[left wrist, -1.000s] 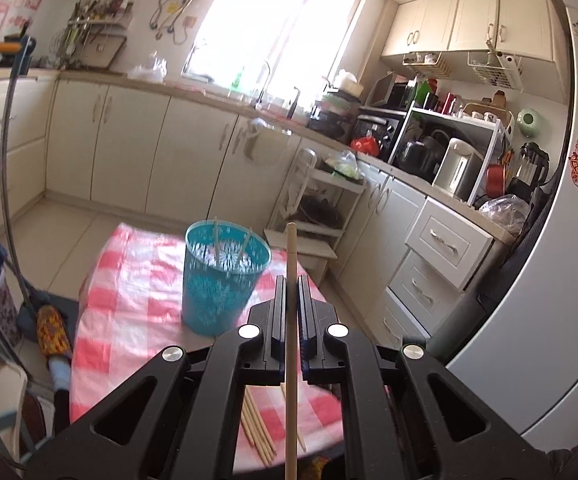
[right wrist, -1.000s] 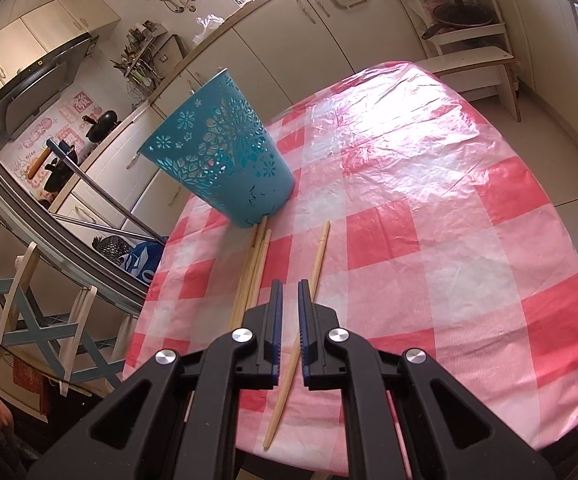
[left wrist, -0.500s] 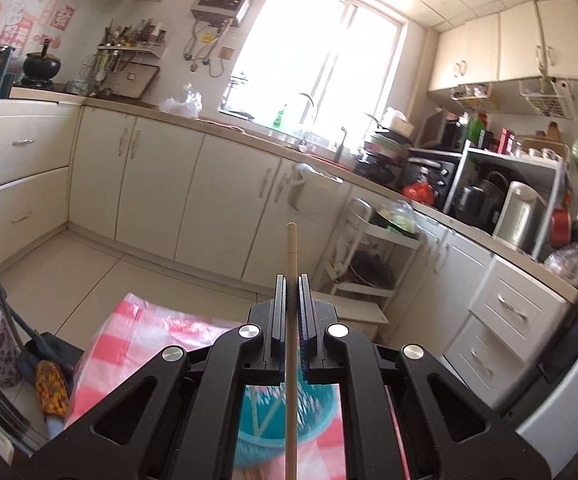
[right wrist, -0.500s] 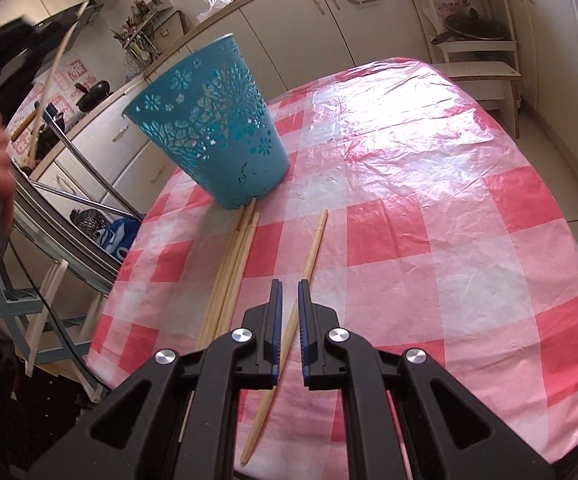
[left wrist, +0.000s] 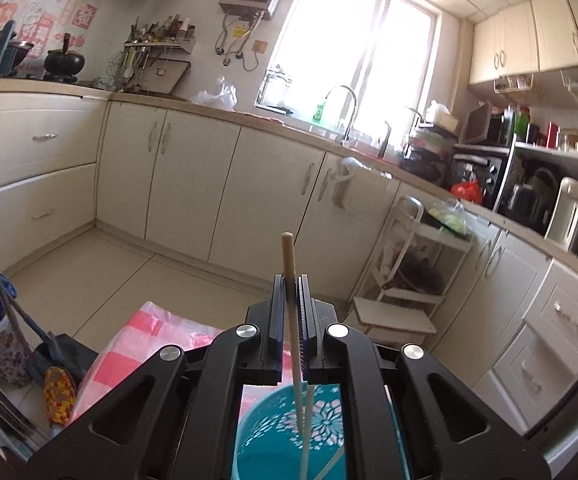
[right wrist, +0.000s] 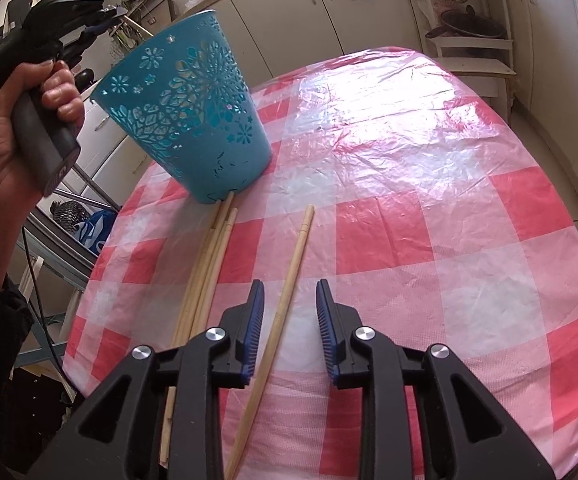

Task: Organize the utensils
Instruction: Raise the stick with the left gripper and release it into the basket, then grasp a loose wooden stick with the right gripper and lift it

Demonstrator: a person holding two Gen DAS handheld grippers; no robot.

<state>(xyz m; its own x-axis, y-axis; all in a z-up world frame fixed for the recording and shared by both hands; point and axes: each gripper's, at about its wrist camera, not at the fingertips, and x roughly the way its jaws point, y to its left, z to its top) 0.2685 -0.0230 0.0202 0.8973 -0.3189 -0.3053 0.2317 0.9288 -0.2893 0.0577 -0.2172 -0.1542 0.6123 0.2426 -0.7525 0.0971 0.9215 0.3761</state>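
My left gripper (left wrist: 289, 280) is shut on a pale wooden chopstick (left wrist: 287, 252) that stands upright. The chopstick's lower part reaches down into the teal cut-out basket (left wrist: 329, 420) right below. From the right wrist view, that left gripper (right wrist: 89, 12) hovers over the basket (right wrist: 193, 112), held by a hand. My right gripper (right wrist: 289, 285) hangs low over the checked table, jaws opening. A single chopstick (right wrist: 303, 232) lies on the cloth between them, untouched by the pads. A bundle of chopsticks (right wrist: 205, 280) lies to its left, tips against the basket's foot.
The round table (right wrist: 469, 240) has a red-and-white plastic cloth, and its near edge is close under my right gripper. A metal rack (right wrist: 61, 200) stands left of the table. Cream kitchen cabinets (left wrist: 193, 188) and a white step shelf (left wrist: 409, 280) stand beyond.
The left gripper carried its chopstick forward until it stands over the basket, the stick's lower end inside. The right gripper's jaws parted around the lone chopstick and sank a little.
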